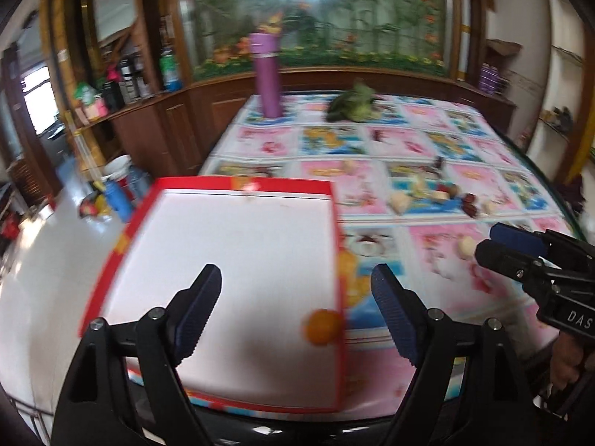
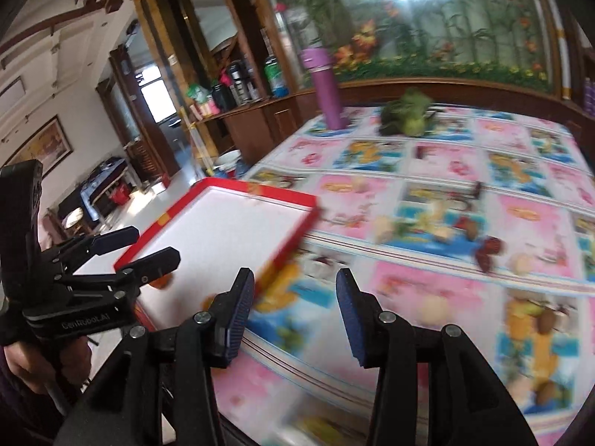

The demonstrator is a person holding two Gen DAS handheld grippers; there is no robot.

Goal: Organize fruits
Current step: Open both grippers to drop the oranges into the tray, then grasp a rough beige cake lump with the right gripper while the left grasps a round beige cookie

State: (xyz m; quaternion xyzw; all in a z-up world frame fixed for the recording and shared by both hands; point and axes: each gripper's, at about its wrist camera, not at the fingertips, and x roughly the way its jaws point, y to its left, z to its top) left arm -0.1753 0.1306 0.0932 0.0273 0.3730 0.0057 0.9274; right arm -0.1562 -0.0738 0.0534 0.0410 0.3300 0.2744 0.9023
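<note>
Nearest to us, our left gripper [image 1: 295, 312] hangs over the near end of the red-rimmed tray [image 1: 336, 223] with its jaws spread wide and nothing between them. A small orange fruit [image 1: 322, 327] sits on the tray's white floor, hard against the right rim at the near corner — in the right wrist view it shows only partly, behind the left gripper's fingers. Our right gripper [image 2: 295, 314] is likewise spread and empty, hovering above the patterned tablecloth [image 2: 427, 278] just right of the tray; a pale round piece [image 2: 435, 308] lies on the cloth just beyond its right finger. Farther out, near the middle of the table, we see a loose scatter of pale pieces and dark red fruits [image 1: 470, 204], too blurred to name one by one. At the far end lies a leafy green vegetable [image 1: 355, 106], and to its left a tall purple bottle [image 1: 268, 74] stands upright. Behind the table runs a wooden cabinet [image 1: 156, 126] with bottles on it, and above it a floral wall picture [image 1: 334, 18].
</note>
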